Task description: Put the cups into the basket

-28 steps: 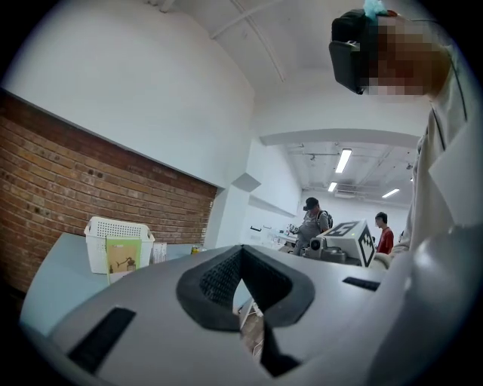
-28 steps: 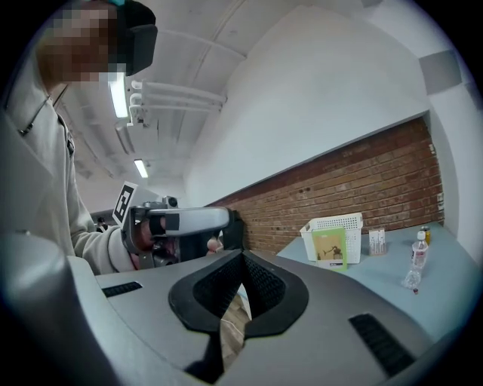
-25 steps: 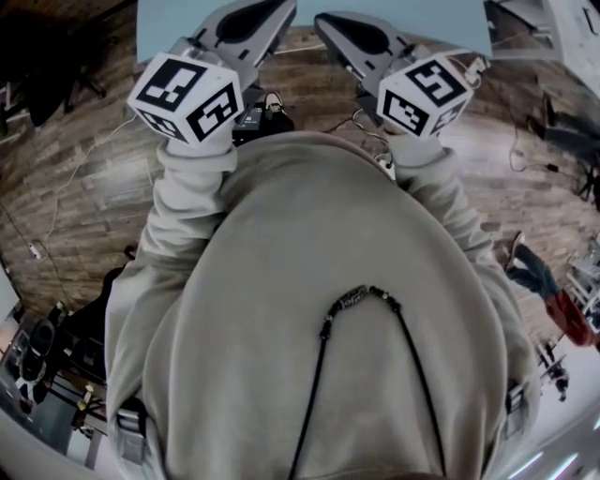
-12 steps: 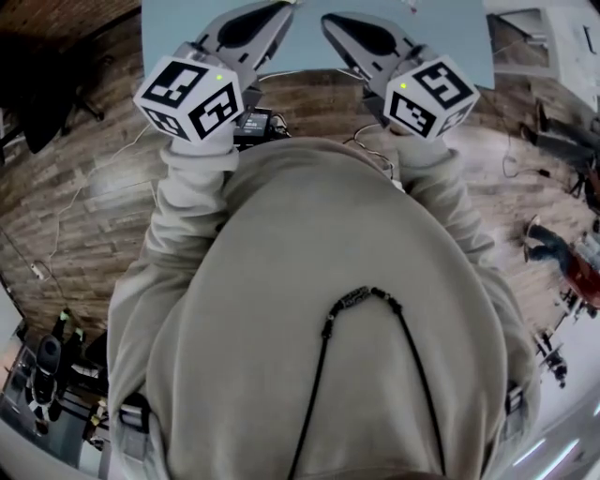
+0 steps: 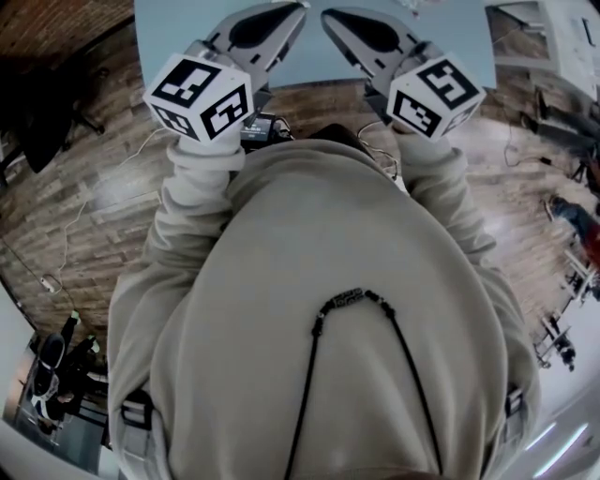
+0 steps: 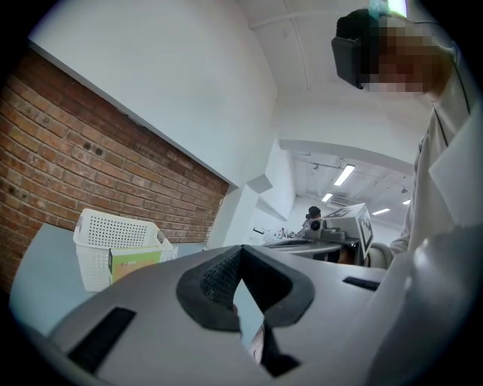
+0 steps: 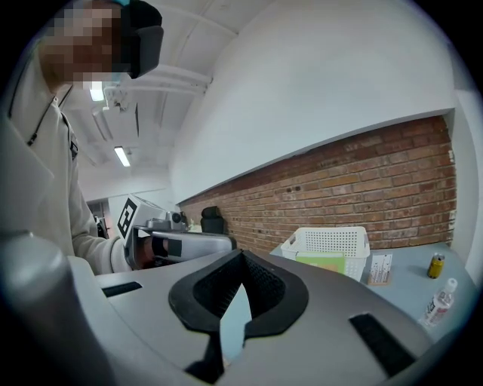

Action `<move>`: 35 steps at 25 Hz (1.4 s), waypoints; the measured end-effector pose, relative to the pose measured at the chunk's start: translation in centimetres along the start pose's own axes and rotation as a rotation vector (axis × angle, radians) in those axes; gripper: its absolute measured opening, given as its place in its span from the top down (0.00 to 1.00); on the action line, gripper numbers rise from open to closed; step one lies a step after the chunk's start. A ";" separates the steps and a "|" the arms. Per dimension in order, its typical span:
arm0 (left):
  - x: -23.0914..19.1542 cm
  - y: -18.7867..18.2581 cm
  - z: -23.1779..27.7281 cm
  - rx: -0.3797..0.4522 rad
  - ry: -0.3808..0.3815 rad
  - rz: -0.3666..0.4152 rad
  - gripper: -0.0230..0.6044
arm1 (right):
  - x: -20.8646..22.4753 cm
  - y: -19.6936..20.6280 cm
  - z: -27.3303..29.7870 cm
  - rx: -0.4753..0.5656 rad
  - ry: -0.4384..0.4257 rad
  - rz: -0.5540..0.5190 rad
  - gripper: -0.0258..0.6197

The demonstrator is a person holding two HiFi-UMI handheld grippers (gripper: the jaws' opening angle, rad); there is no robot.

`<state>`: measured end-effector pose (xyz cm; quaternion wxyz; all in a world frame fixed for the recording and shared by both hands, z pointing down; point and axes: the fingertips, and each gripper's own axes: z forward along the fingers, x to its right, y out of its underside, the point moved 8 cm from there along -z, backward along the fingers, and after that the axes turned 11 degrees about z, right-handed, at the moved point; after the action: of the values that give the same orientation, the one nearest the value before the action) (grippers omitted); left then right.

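Jaws of the left gripper (image 6: pixel 241 249) and right gripper (image 7: pixel 241 253) are clenched together, empty, now carried closer to the pale blue table (image 5: pixel 309 61) where the white basket (image 7: pixel 328 245) waits, with no cups visible yet.

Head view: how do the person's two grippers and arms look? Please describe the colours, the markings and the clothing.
The left claw and right claw are grey tapered shells with dark ribbed pads. Behind them sit white cubes with black square markers. The sleeves are light beige.
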<state>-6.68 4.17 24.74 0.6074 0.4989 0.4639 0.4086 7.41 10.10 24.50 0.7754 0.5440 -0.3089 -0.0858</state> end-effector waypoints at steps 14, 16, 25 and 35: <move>-0.1 -1.4 5.1 -0.044 -0.087 0.017 0.97 | 6.5 -2.9 -0.1 0.005 -0.123 0.020 0.94; -0.7 -1.5 6.0 -0.047 -0.117 0.018 0.97 | 7.7 -3.5 0.3 0.004 -0.148 0.021 0.94; -2.3 -2.4 10.2 -0.056 -0.190 -0.006 0.97 | 13.2 -4.1 1.6 -0.014 -0.241 0.065 0.94; -4.8 -1.0 8.7 -0.131 -0.233 -0.040 0.97 | 14.1 -2.4 4.8 -0.009 -0.367 0.233 0.94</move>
<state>0.69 -2.60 25.14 0.6963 0.4930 0.3726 0.3651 16.33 -1.26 28.82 0.7131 0.4765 -0.5054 -0.0944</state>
